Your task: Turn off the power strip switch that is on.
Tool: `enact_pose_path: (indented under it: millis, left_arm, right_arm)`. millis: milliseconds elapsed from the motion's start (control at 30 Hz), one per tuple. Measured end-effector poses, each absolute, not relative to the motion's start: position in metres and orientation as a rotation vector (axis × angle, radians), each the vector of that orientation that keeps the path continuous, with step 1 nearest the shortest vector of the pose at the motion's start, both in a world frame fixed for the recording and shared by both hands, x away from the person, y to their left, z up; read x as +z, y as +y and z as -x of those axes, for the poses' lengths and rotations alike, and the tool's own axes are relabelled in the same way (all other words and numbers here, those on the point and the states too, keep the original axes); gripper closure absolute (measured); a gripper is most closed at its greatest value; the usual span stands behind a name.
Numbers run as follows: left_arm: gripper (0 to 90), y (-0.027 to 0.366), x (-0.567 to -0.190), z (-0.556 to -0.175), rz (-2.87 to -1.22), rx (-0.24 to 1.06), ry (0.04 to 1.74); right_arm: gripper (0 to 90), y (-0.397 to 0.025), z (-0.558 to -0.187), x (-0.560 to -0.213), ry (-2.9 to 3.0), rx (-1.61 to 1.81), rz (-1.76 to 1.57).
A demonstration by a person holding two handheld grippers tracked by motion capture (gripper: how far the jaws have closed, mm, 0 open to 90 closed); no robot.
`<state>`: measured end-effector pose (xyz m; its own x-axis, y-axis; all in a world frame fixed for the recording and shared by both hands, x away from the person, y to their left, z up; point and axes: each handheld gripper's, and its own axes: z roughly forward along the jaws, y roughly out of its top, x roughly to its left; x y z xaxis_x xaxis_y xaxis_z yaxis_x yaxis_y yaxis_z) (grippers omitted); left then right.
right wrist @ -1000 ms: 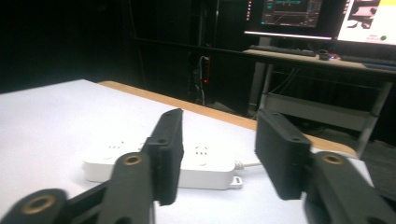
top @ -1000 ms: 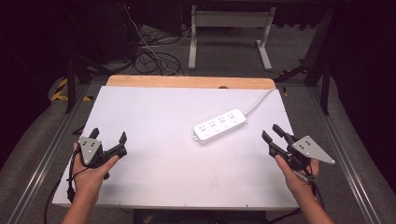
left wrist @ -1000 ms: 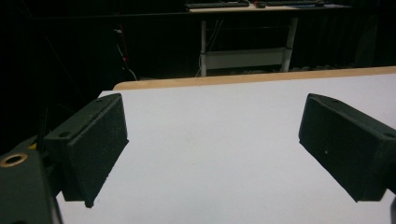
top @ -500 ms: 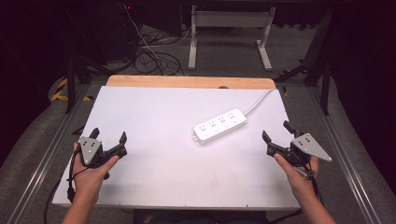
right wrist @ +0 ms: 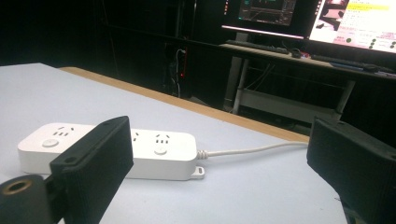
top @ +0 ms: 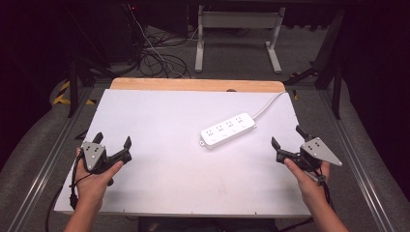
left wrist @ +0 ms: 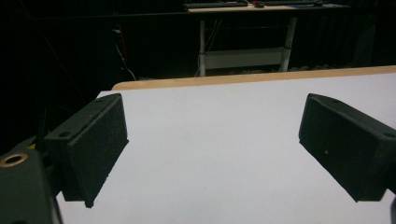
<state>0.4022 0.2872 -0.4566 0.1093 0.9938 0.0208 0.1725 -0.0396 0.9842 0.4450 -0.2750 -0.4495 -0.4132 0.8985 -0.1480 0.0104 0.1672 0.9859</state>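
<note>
A white plastic power strip [top: 228,131] with a row of sockets lies flat on the white-topped counter [top: 164,116], right of centre, its white cable [top: 269,105] running off toward the far right edge. The right tool [top: 288,143] hovers near the strip's right side, apart from it, jaws spread wide with nothing between them. The left tool [top: 114,146] sits over the counter's near left part, well apart from the strip, also spread wide and holding nothing.
</note>
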Motion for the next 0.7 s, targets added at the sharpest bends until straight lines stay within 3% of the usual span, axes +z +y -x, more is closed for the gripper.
enact_pose_path:
  millis: [700]
  left_arm:
    - [8.7,0.2873,-0.4569,-0.4026,-1.408,1.059,1.243]
  right_arm:
    - [4.2,-0.2734,-0.4460,-0.4518,1.630,1.406,-0.909]
